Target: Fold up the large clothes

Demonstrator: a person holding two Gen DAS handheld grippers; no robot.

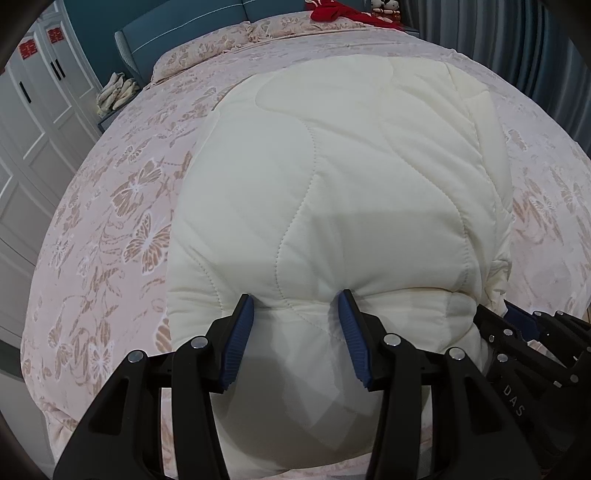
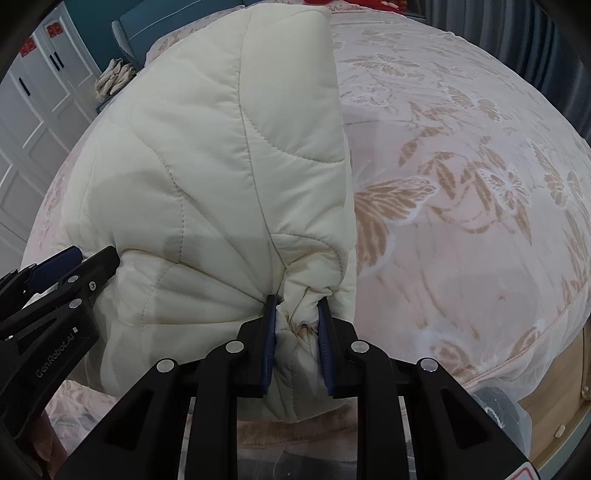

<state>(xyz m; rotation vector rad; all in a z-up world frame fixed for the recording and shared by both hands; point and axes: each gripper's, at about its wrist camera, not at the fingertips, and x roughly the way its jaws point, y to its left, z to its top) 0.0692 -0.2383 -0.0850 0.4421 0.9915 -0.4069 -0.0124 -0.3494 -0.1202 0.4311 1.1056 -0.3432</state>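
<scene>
A cream quilted padded garment (image 1: 332,166) lies folded on a bed with a pink butterfly-patterned cover (image 1: 110,221). My left gripper (image 1: 295,299) is shut on the thick near edge of the garment, and its blue pads dent the padding on both sides. In the right wrist view the garment (image 2: 207,147) stretches away to the upper left over the bed cover (image 2: 461,221). My right gripper (image 2: 295,302) is shut on a bunched near corner of it. Each gripper shows in the other's view: the right gripper (image 1: 524,332) and the left gripper (image 2: 66,266).
White wardrobe doors (image 1: 29,122) stand left of the bed. A blue headboard (image 1: 177,26), a red cloth (image 1: 332,11) and a grey curtain (image 1: 517,55) are at the far end. A pale bundle (image 1: 118,92) sits by the bedside. The wooden bed frame (image 2: 554,417) shows at the near right.
</scene>
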